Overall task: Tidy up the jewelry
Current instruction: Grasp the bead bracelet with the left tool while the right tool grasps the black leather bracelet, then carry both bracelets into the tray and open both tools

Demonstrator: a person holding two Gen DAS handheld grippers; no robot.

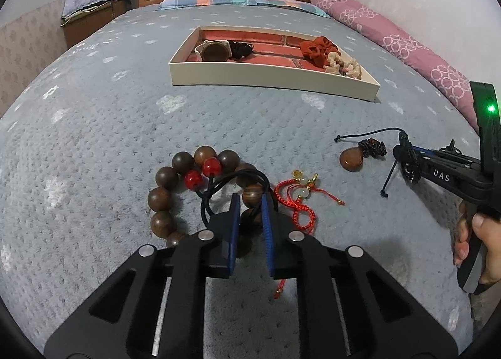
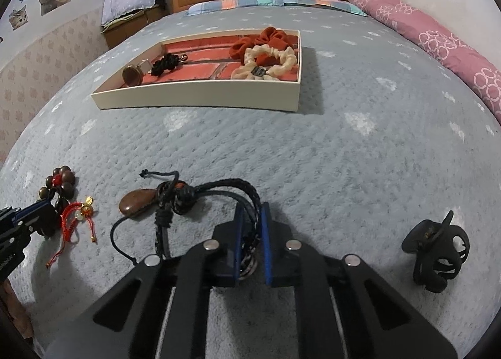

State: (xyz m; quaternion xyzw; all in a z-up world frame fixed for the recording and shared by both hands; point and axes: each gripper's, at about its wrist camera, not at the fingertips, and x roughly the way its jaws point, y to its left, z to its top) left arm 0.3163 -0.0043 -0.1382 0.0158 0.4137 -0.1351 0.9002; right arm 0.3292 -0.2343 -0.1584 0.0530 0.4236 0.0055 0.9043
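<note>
Gripping wooden bead bracelet [image 1: 175, 183], left gripper [image 1: 250, 202] is clamped on one bead at ring's right side, black cord looped beside it. Braided black bracelet [image 2: 200, 194] is pinched between narrow blue pads of right gripper [image 2: 252, 212]. Red cord bracelet [image 1: 296, 199], brown stone pendant [image 2: 137, 201] are left on grey bedspread [image 2: 344, 165]. Tray [image 2: 200, 96] with scrunchies is set well beyond.
</note>
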